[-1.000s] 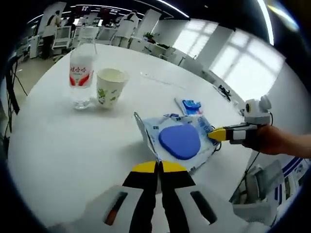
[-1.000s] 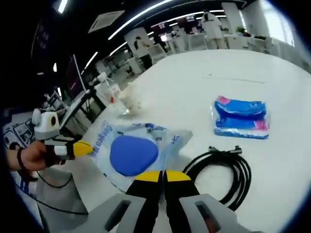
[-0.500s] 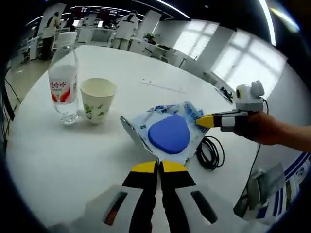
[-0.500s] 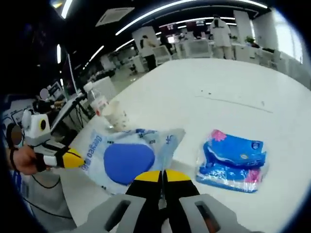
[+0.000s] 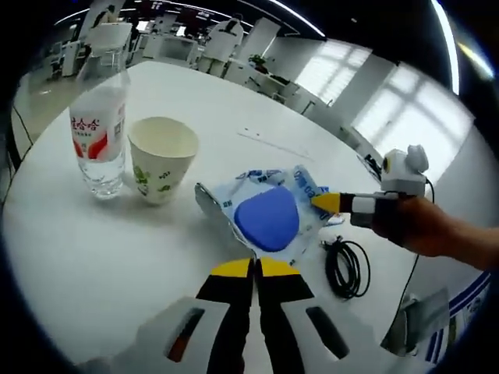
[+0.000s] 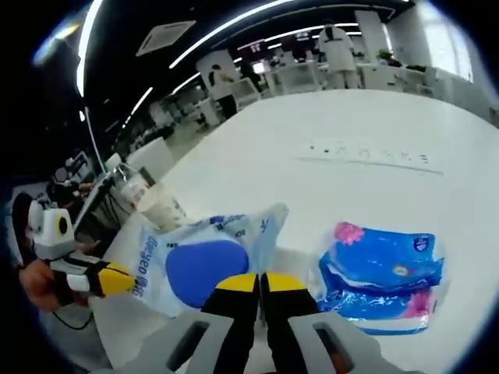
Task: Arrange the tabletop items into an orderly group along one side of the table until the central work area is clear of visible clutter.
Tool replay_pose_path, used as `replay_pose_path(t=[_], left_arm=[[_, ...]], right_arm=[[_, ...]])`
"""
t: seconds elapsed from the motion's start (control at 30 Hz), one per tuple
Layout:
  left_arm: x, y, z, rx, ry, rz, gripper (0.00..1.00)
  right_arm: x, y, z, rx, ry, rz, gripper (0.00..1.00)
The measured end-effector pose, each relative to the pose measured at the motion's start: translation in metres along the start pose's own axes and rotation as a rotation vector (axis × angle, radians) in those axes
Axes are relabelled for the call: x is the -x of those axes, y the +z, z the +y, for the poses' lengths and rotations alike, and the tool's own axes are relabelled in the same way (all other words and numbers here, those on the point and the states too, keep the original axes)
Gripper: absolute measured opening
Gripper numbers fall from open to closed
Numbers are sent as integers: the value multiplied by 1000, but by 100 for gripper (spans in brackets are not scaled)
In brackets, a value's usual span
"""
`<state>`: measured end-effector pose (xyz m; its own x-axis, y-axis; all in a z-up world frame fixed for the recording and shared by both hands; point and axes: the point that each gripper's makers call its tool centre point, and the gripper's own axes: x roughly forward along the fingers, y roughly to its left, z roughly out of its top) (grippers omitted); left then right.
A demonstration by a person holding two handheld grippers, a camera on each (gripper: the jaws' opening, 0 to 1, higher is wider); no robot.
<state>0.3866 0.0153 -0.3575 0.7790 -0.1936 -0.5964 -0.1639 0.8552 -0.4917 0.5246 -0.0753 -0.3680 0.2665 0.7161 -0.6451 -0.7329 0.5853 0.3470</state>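
A clear plastic bag [image 5: 269,218] with a blue oval pad inside hangs stretched between both grippers, just above the white table [image 5: 86,257]. My left gripper [image 5: 255,266] is shut on the bag's near edge. The right gripper [image 5: 316,202], held by a hand, comes in from the right and pinches the far corner. In the right gripper view the same bag [image 6: 199,263] spreads from my shut right gripper [image 6: 260,280] to the left gripper [image 6: 129,282]. A paper cup [image 5: 162,160] and a water bottle [image 5: 97,128] stand left of the bag.
A coiled black cable [image 5: 347,269] lies on the table right of the bag. A blue tissue pack [image 6: 382,276] lies to the right on the table [image 6: 351,132]. The cup [image 6: 160,206] and bottle [image 6: 132,183] stand near the table's edge. Desks and people fill the background.
The bag, held by both grippers, has been carried closer to the cup and bottle. The cable that was under it now lies uncovered to the right.
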Motion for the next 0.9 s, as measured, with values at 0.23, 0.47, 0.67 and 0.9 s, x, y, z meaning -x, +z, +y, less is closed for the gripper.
replay_pose_path(t=[0.23,0.47,0.67,0.9], left_arm=[[-22,27,9,47,-10,-35,0],[-44,43,18,89,-19,-59,0],[-53,45,32,159,-1,-86,0],[-52,41,48,205,54,-105,0]], right_arm=[[3,0,-24,-62,-41,-26,0],[8,-1,-45,-78,-69,-36,0],[10,0,-34,-95,-66,-48,0],[-4,-4,-24,-101,-48,-36,0]])
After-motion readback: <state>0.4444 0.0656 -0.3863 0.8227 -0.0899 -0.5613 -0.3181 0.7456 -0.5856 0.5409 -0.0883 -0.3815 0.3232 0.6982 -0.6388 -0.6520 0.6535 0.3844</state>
